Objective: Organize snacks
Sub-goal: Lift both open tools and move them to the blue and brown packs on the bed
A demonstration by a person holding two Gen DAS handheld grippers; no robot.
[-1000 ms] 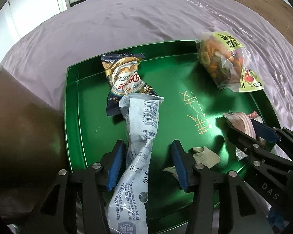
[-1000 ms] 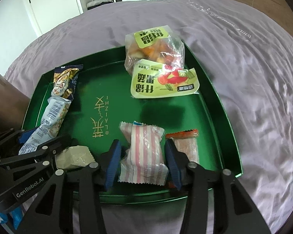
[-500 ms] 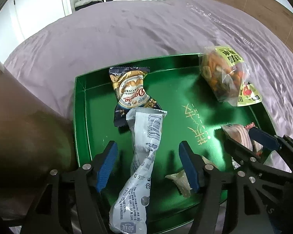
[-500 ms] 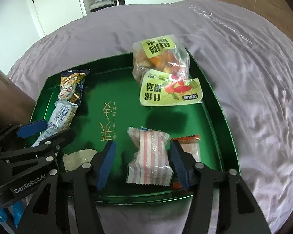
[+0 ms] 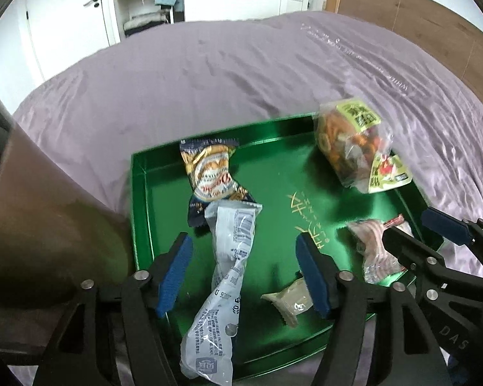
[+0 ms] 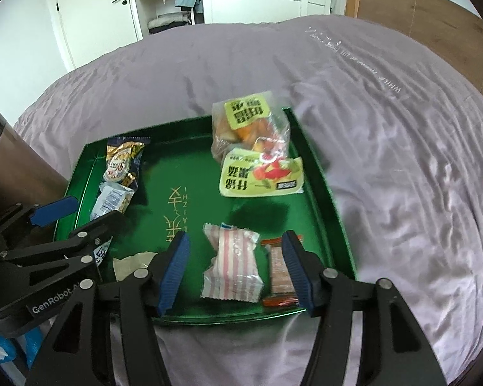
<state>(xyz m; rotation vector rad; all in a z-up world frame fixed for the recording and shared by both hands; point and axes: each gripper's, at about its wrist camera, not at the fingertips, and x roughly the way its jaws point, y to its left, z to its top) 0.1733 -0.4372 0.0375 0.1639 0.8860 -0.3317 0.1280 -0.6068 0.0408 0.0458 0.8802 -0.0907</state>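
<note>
Both grippers over the green tray [image 6: 322, 173] on the bed [image 6: 370, 112]. Left gripper [image 5: 244, 273] jaws have just been opening, pads clear of the grey wrapper [image 5: 228, 257] lying btwn them along the tray's left edge. Right gripper [image 6: 235, 270] likewise just opening, nothing pinched; pink-striped packet [image 6: 232, 263] lies loose btwn the pads at the near edge, orange packet [image 6: 281, 270] beside it.

Risks: grey wrapper overhangs the near rim, a nudge could slide it onto the bed. Tray is glossy metal, slick; wrappers are crinkly film. Soft bedding w/ creases could tip the tray. Puffy veg-chip bag [image 6: 251, 135] leans on the far-right corner wall.
</note>
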